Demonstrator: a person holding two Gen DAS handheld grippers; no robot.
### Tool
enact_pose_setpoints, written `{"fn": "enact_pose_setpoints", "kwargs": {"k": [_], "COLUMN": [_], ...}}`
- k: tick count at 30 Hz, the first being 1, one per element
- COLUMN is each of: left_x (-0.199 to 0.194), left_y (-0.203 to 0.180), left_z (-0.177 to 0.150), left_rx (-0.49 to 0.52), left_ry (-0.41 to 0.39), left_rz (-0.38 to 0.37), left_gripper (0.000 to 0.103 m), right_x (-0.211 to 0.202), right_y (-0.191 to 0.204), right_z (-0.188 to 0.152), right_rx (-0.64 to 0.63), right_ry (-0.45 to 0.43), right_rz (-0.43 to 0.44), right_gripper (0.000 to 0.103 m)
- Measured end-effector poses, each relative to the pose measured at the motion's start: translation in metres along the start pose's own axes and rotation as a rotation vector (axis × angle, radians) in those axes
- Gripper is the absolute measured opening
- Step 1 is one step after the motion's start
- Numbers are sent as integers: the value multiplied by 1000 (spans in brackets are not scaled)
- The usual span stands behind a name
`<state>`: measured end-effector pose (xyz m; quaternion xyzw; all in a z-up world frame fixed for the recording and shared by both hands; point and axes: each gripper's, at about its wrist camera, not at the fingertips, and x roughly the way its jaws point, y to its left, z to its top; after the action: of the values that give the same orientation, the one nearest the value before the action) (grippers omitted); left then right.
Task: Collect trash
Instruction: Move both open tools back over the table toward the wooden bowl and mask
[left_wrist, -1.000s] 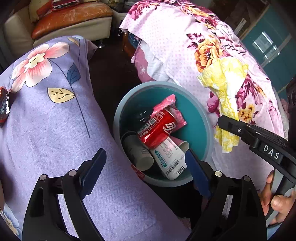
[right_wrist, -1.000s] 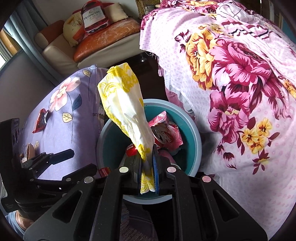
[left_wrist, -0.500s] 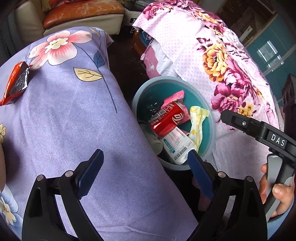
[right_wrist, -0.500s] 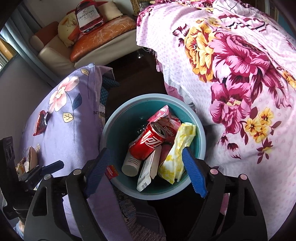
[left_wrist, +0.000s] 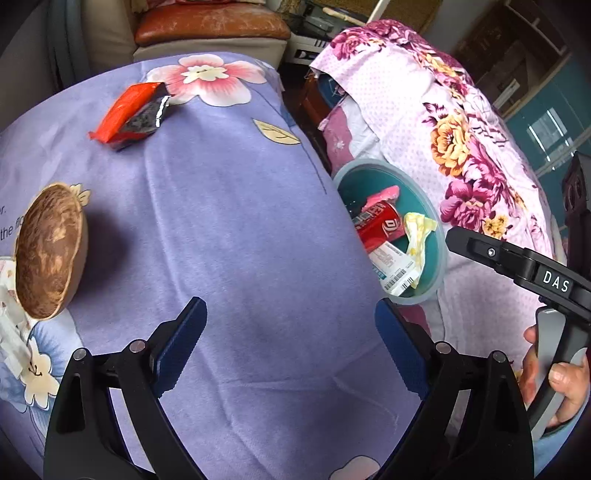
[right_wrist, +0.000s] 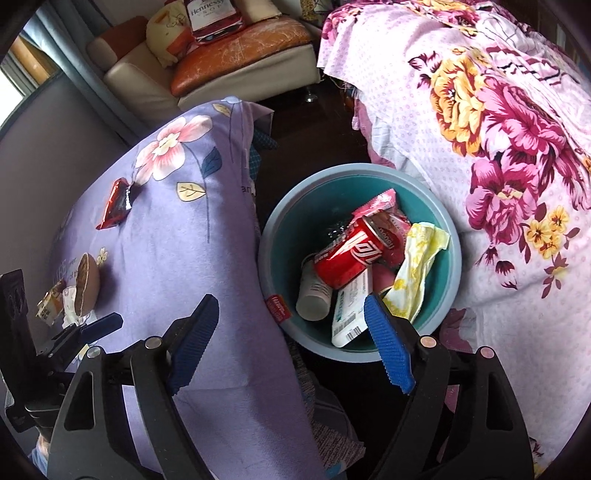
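Crumpled yellow wrapper (right_wrist: 413, 273) among binned trash

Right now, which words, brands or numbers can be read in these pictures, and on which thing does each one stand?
"DAS": on the black right gripper.
"Hennessy": on the bottle-print cushion on the sofa.
Red can: white logo, letters not clear.
White box: barcode and print too small.
Purple cloth: print cut off, unreadable.

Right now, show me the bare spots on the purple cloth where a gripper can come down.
The widest bare patch on the purple cloth lies between the red wrapper, the brown shell and the bin. The shell's corner is crowded with paper scraps. The bin itself is packed: red can, yellow wrapper, white box.
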<state>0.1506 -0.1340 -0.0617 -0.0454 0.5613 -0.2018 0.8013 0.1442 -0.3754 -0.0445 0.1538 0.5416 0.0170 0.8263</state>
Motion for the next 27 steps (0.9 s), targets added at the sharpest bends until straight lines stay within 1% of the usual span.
{"fn": "enact_pose_setpoints", "kwargs": {"k": [13, 22, 27], "left_x": [-49, -71, -79], "left_y": [68, 112, 140], "left_z": [-26, -38, -49], "left_rx": [-93, -149, -186], "left_ry": [-77, -113, -121], "left_rz": [50, 66, 86], "left_gripper": [93, 93, 93], "right_x": [-2, 0, 8], "right_y": [78, 129, 154], "right_z": [-11, -17, -21], "right_rx": [-101, -184, -226], "right_ry": [10, 20, 47], "right_rz": [11, 23, 23], "right_gripper": [77, 77, 78]}}
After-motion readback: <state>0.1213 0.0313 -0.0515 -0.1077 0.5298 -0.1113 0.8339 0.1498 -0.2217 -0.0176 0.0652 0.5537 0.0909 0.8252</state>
